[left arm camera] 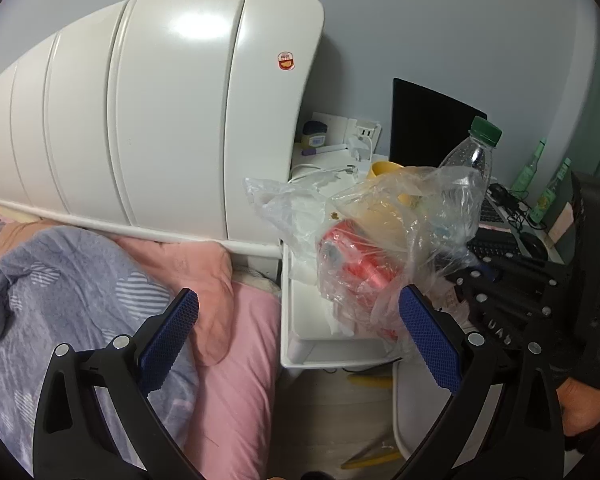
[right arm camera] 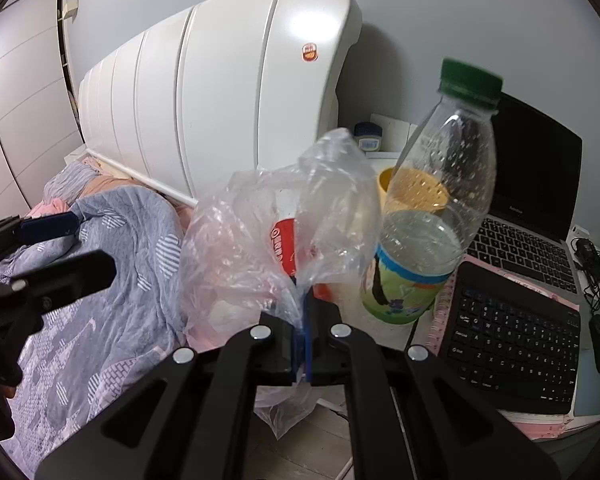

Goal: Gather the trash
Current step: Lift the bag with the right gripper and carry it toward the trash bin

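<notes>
The white padded headboard [left arm camera: 140,112] fills the back of the scene, with the grey-blue quilt [left arm camera: 52,300] and pink bedding [left arm camera: 236,360] spread below it. Beside the bed sits the white bedside shelf [left arm camera: 300,344], and off to the right a laptop [right arm camera: 536,184] with a black keyboard [right arm camera: 512,336] in front of it. Over the shelf edge hangs the clear plastic bag [right arm camera: 260,248], red packaging [left arm camera: 360,264] visible inside. The right gripper [right arm camera: 303,336] is clamped tight on the bag's gathered film, blue pads pressed together with plastic between them. Just right of the bag, a green-capped plastic bottle [right arm camera: 440,184] tilts, a yellow cup [right arm camera: 412,192] behind it. The left gripper [left arm camera: 300,332] has its fingers spread wide and holds nothing, next to the bag.
</notes>
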Demonstrator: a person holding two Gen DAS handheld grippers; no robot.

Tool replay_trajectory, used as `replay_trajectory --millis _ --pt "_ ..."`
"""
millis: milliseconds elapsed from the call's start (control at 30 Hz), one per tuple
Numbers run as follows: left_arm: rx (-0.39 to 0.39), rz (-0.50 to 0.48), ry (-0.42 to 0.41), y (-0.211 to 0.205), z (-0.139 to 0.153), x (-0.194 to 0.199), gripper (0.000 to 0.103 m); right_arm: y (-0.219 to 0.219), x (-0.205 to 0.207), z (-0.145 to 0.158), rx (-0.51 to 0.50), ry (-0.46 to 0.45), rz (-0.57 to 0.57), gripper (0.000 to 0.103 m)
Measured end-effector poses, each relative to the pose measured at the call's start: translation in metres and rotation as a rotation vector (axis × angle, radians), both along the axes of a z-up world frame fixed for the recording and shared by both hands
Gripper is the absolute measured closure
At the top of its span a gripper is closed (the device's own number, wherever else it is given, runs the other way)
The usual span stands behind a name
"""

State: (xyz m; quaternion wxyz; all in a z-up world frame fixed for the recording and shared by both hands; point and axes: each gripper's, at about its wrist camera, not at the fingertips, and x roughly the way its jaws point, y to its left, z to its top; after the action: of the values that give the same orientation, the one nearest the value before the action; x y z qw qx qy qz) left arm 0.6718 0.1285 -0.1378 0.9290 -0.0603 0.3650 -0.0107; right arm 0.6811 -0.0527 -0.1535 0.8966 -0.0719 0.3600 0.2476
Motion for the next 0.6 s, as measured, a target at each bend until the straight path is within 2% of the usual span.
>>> replay_trajectory --millis 600 --pt "-0.015 0.019 -0.064 0.001 0.031 -0.028 0.006 -0.002 -0.030 0.045 0.013 -0.078 0.007 0.099"
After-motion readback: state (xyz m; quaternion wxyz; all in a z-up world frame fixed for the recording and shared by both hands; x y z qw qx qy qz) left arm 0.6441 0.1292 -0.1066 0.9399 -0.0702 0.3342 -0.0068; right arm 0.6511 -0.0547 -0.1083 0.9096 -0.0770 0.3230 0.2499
